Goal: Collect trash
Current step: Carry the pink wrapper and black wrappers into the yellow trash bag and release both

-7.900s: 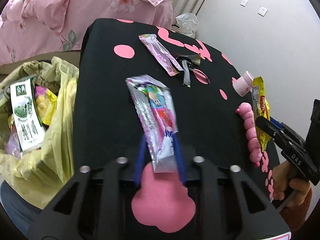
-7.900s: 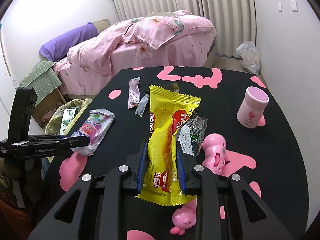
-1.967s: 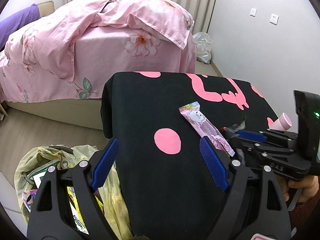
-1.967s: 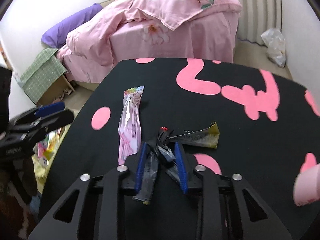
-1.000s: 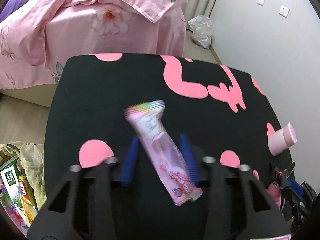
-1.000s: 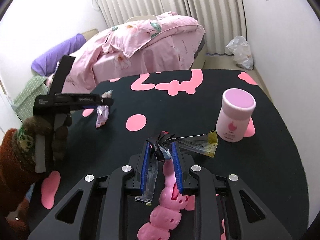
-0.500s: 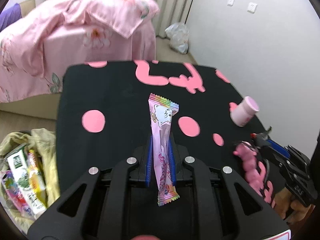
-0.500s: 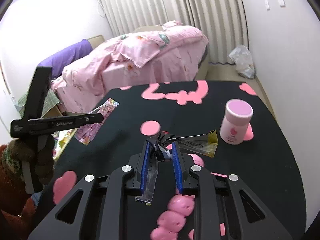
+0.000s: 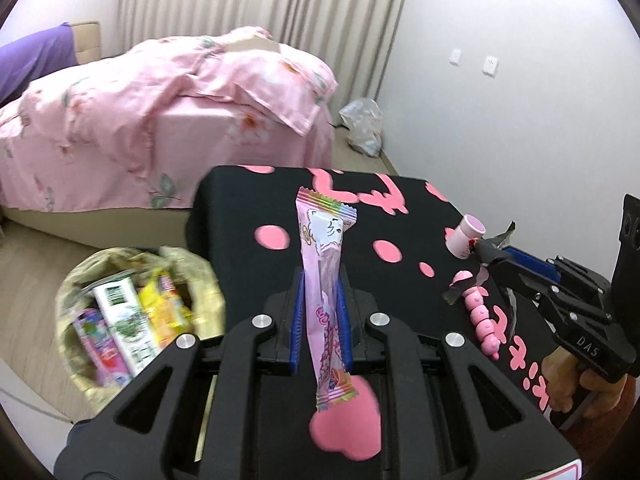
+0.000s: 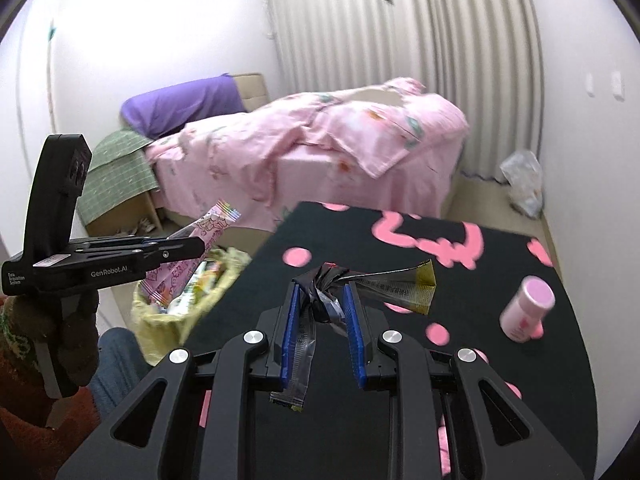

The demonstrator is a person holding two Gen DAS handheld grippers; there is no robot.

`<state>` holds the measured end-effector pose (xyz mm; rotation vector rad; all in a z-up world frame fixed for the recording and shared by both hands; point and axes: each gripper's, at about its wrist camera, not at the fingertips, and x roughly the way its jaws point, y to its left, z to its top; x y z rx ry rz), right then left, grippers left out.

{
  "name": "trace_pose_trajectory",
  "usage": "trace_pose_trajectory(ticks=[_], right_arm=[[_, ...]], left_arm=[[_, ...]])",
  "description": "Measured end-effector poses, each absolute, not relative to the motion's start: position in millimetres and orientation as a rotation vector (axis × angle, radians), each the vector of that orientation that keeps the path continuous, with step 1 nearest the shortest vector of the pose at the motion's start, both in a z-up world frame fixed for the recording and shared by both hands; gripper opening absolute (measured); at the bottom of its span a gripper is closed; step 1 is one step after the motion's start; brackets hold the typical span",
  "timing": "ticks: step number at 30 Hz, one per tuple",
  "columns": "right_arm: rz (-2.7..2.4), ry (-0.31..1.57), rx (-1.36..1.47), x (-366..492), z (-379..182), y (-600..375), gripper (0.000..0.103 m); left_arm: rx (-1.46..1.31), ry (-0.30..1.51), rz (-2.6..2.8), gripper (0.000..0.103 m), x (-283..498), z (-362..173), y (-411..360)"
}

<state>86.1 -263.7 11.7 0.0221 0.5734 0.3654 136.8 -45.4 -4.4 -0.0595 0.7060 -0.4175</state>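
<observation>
Carrying is the step in hand: both wrappers are lifted clear of the table and neither has been dropped yet. At the far left, on the floor beside the black table, the yellow trash bag stands open; it holds a green-and-white carton, a yellow packet and a pink-purple packet, with other scraps too blurred to name. Right of it, the left gripper has its blue pads pressed onto the long pink wrapper, which stands nearly upright between them, above the table's near edge. Further right, the right gripper pinches a crumpled dark foil wrapper, one strip hanging below the pads and a gold-tipped end jutting rightward. A pink jar stands on the table's right side. The next move probably calls for swinging each gripper left over the bag's mouth, then spreading the pads so the light wrappers fall inside.
</observation>
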Motion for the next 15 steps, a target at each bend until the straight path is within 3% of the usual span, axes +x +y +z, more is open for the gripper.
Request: trace_pose_trajectory(ticks=[15], right_arm=[[0.516,0.601,-0.12,114.8,23.8,-161.0,0.023]], left_arm=[[-0.238,0.683,-0.19,0.015,125.0,-20.5,100.5]])
